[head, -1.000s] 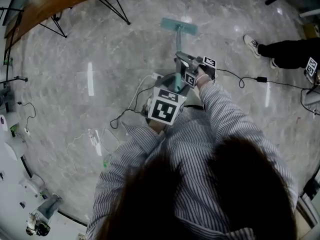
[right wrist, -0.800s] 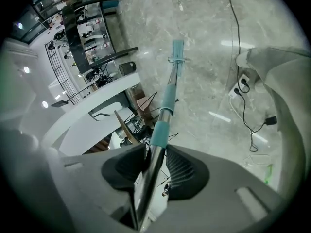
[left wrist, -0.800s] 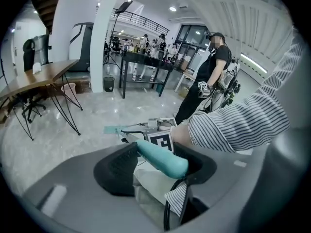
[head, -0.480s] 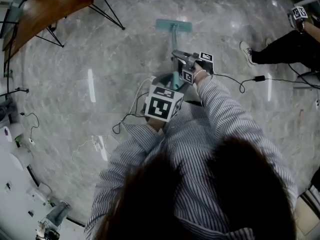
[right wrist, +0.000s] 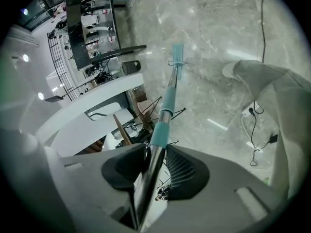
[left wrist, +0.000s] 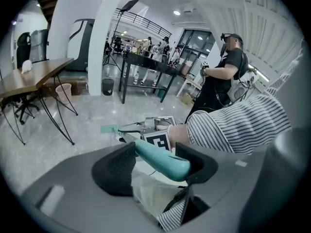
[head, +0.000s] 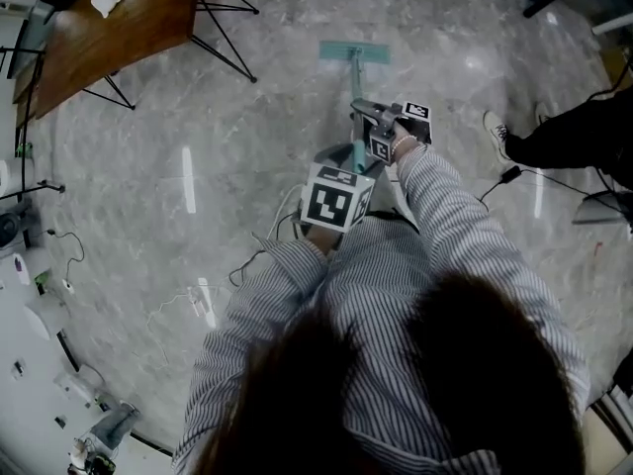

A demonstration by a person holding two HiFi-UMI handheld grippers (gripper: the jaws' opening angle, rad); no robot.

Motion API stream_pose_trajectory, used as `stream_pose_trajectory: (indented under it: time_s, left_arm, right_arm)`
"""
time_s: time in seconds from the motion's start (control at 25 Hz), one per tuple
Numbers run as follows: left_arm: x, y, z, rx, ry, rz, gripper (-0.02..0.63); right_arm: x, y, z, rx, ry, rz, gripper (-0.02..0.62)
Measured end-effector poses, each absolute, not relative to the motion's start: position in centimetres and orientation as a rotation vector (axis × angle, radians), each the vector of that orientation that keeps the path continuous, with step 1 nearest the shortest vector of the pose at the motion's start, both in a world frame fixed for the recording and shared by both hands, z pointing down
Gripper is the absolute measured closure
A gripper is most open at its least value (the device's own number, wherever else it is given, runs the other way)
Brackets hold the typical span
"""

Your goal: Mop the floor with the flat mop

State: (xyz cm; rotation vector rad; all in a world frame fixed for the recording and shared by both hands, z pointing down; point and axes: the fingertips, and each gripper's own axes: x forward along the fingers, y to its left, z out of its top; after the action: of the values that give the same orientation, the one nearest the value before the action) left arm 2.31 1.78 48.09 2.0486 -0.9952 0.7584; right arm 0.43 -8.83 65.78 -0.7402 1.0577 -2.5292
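The flat mop has a teal head (head: 354,52) lying flat on the grey marble floor (head: 247,146) ahead of me, also seen far down the pole as the mop head (right wrist: 178,55). Its pole (head: 354,97) runs back toward me. My right gripper (head: 380,125) is shut on the metal part of the mop pole (right wrist: 156,152). My left gripper (head: 341,171) sits lower and nearer, shut on the teal end of the mop handle (left wrist: 163,159), which lies between its black pads (left wrist: 115,169).
A wooden table (head: 109,23) on black legs stands at the back left. White and black cables (head: 267,231) trail across the floor near my feet. Another person's leg and shoe (head: 499,132) are at the right; a person in black (left wrist: 221,79) stands nearby.
The mop head and both grippers kept nearly the same place relative to me, while the view turned a little: the table came further into view and the other person's shoe shifted.
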Motion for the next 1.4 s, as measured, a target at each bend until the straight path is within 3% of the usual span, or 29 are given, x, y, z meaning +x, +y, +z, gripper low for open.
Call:
stream_pose_trajectory:
  time_s: [0.72, 1.4]
  left_arm:
    - [3.1, -33.2, 47.7, 1.963, -1.143, 0.608, 0.351]
    - [2.3, -38.0, 48.1, 1.975, -1.136, 0.666, 0.354]
  right_arm:
    - [1.1, -43.1, 65.1, -0.773, 1.177, -2.571, 0.459]
    - [0.5, -47.9, 65.4, -0.782, 1.158, -2.537, 0.457]
